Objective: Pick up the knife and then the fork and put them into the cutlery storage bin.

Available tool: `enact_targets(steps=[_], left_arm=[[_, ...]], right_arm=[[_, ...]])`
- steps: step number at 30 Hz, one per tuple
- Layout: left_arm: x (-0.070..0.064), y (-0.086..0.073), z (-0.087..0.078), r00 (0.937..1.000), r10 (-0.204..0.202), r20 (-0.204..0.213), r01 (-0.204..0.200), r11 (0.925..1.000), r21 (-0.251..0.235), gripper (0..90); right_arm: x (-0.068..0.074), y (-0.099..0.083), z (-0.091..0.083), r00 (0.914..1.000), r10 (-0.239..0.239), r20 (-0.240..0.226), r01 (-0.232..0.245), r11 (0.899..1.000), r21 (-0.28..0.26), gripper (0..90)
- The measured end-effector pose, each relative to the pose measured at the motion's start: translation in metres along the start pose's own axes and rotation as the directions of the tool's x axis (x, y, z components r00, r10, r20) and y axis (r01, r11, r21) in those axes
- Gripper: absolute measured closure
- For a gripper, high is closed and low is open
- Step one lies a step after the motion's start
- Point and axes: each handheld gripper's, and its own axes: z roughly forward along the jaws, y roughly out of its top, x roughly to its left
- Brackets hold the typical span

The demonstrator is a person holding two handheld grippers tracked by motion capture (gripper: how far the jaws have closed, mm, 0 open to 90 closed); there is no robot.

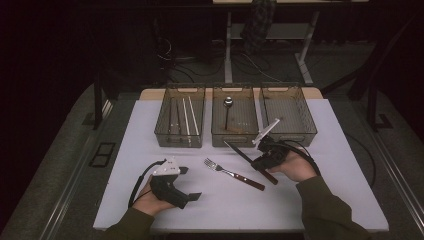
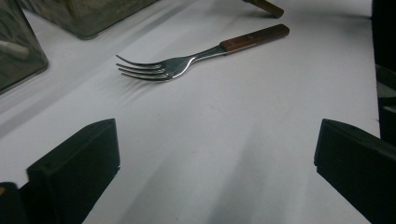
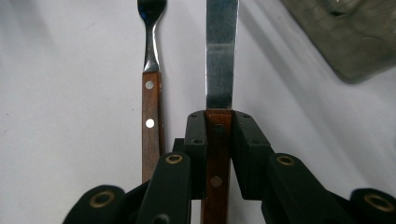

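The right gripper (image 1: 263, 159) is clamped on a knife (image 1: 243, 155), its jaws pressed against both sides of the wooden handle just behind the blade; the right gripper view makes that grip plain, with the steel blade running straight ahead from the jaws and a rivet in the handle below them, whereas the high view gives the wider lie of it, the blade pointing away from the hand toward the left and the far side of the white table (image 1: 320, 180), its long axis slanting up toward the middle bin (image 1: 235, 131); the butt of the handle sticks out behind the jaws on the person's side. The left gripper (image 1: 187, 184) is held wide apart with nothing between its jaws, low over bare table; its own view shows a fork (image 2: 187, 63) lying ahead of it, tines nearer, wooden handle trailing away to the right, and the high view places that fork between the two grippers, roughly parallel to the knife and just beside it. The high view alone shows the three mesh bins in a row beyond both grippers: the left bin (image 1: 180, 136) holds pale sticks, the middle one a spoon (image 1: 227, 111), and the right bin (image 1: 290, 131) stands just beyond the right gripper; no writing or label can be read anywhere.
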Motion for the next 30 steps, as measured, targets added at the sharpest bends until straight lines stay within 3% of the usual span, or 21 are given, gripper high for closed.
enact_targets(steps=[8,11,22,27,30], left_arm=[[0.000,-0.003,-0.002,0.9999,-0.010,0.001,0.010,0.9999,-0.004,0.0],[0.000,-0.004,-0.003,0.9999,-0.017,0.003,0.017,0.9998,-0.014,0.0],[0.000,-0.003,-0.003,0.9999,-0.012,0.008,0.012,0.9997,-0.019,0.0],[0.000,-0.003,-0.002,0.9999,-0.010,0.009,0.010,0.9999,-0.013,0.0],[-0.001,-0.003,-0.002,0.9999,-0.007,0.009,0.007,0.9999,-0.014,0.0]], right_arm=[[-0.005,-0.016,-0.014,0.9994,0.030,0.014,-0.028,0.989,-0.146,77.0],[-0.008,-0.021,-0.020,0.9987,0.049,0.015,-0.045,0.979,-0.200,77.0],[-0.022,-0.036,-0.046,0.9917,0.124,0.034,-0.102,0.922,-0.373,77.0],[-0.028,-0.043,-0.057,0.9849,0.169,0.039,-0.134,0.885,-0.447,76.9],[-0.032,-0.047,-0.063,0.9808,0.189,0.048,-0.145,0.870,-0.471,76.9]])
